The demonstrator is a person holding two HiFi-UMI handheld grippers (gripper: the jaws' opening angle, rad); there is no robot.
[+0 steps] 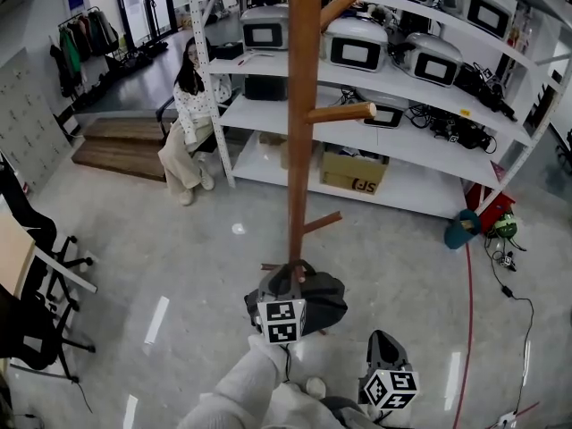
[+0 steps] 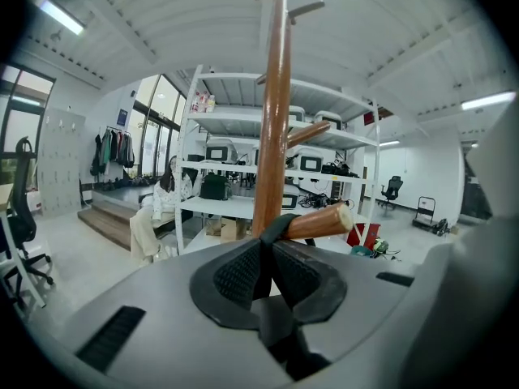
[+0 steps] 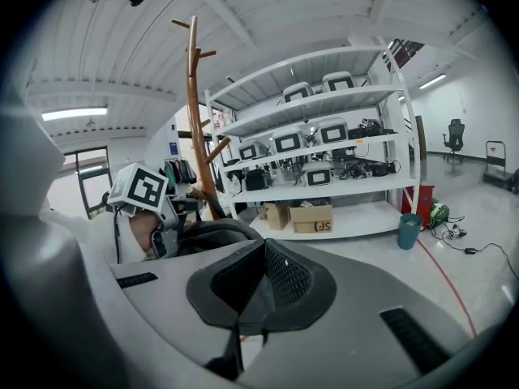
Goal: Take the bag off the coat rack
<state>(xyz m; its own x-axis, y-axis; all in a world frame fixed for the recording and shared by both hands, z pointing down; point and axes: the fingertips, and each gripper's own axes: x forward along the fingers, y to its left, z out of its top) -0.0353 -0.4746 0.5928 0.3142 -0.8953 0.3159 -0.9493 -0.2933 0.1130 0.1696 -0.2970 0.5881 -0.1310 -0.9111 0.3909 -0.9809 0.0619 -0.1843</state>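
Observation:
A tall wooden coat rack (image 1: 302,132) stands on the floor in front of me. A black bag (image 1: 323,298) hangs low at its foot. Its strap (image 2: 272,227) loops over a short wooden peg (image 2: 321,220). My left gripper (image 1: 288,277) is at that peg, shut on the strap, which runs down between its pads (image 2: 240,272). In the right gripper view the bag (image 3: 212,233) shows beside the left gripper's marker cube (image 3: 138,186) and the pole (image 3: 195,120). My right gripper (image 1: 384,338) hangs lower right, apart from the bag, jaws shut with nothing between them (image 3: 263,258).
White shelving (image 1: 420,190) with several appliances stands behind the rack, a cardboard box (image 1: 355,170) on its bottom shelf. A person (image 1: 190,123) sits at its left end. Office chairs (image 1: 36,266) stand at the left. A teal bin (image 1: 462,229) and a red cable (image 1: 468,329) lie to the right.

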